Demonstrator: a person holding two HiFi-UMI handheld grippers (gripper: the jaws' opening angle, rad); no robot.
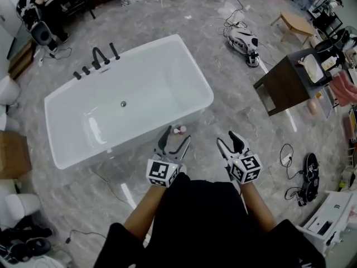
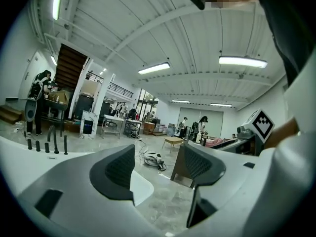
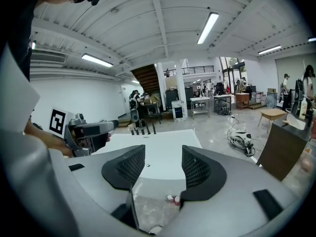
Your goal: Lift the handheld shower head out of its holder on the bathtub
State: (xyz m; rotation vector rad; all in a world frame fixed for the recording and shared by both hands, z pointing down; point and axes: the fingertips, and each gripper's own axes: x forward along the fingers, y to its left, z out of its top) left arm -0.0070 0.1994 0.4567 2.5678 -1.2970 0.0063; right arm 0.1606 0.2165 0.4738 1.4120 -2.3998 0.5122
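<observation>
My left gripper [image 1: 175, 138] and right gripper [image 1: 231, 139] gape empty over open floor [image 1: 234, 108]; only the right's view centres the bathtub [image 3: 165, 149]

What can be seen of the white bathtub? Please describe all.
The bathtub is white, glossy, freestanding and rectangular with rounded corners, perhaps acrylic. It looks empty, with a small round drain in its bottom. Black fittings, a curved spout among upright pieces, stand in a row on its far-left rim. It rests on the grey marbled floor, at an angle to the person. Small red and white items lie on the floor beside its near corner.
</observation>
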